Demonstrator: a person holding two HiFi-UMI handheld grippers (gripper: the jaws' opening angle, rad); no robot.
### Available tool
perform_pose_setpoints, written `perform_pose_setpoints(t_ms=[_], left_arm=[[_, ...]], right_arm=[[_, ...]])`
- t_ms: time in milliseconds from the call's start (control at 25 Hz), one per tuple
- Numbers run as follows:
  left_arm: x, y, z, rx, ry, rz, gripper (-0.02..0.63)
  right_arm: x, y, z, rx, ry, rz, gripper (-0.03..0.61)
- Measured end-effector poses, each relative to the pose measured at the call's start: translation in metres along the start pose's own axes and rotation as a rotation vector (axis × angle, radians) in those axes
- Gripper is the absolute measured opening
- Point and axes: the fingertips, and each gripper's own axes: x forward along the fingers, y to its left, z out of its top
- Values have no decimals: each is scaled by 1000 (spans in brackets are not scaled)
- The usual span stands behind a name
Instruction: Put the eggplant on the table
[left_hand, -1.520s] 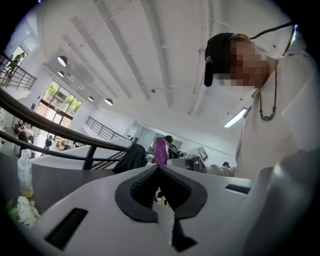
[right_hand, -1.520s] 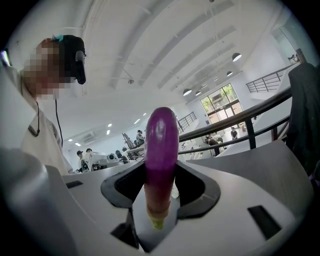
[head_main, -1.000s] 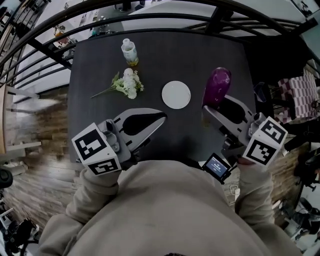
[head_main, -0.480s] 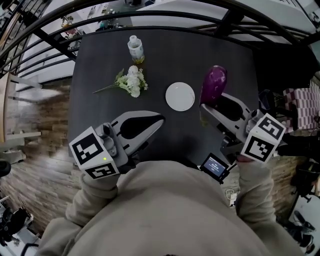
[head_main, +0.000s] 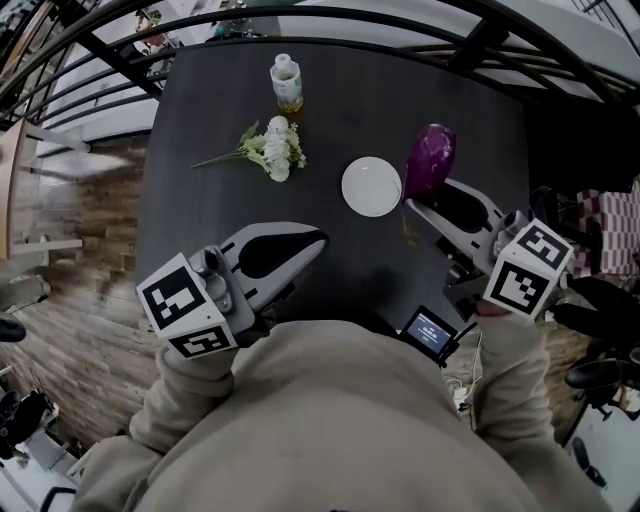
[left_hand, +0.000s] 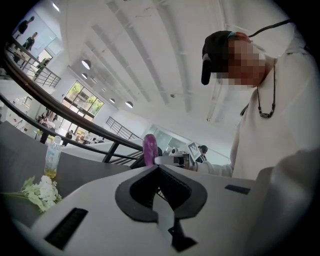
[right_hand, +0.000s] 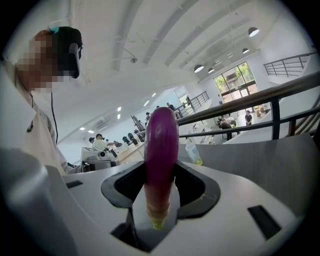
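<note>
A purple eggplant (head_main: 430, 160) stands upright in my right gripper (head_main: 430, 195), which is shut on its pale stem end, over the right side of the dark table (head_main: 200, 210). In the right gripper view the eggplant (right_hand: 161, 145) rises out of the gripper (right_hand: 161, 172), its pads pressed on both sides. My left gripper (head_main: 322, 237) is shut and holds nothing, low over the near middle of the table. Its own view shows the gripper (left_hand: 159, 166) with its tips together, and the eggplant (left_hand: 149, 149) beyond them.
A white plate (head_main: 371, 186) lies just left of the eggplant. A bunch of white flowers (head_main: 270, 150) and a small bottle (head_main: 287, 84) sit further back. A black railing (head_main: 300, 20) curves round the table's far side. A small screen device (head_main: 430, 332) hangs at my chest.
The right gripper with the eggplant has dropped a little and come closer to the white plate. The left gripper has sunk slightly. Both grips are unchanged.
</note>
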Motion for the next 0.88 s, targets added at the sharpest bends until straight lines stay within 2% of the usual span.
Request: perform_pose_setpoints(t_ms=[880], left_arm=[[-34,24,-30,-79,-19,194,5]], right_arm=[[59,-61,-44,22,153,13,198]])
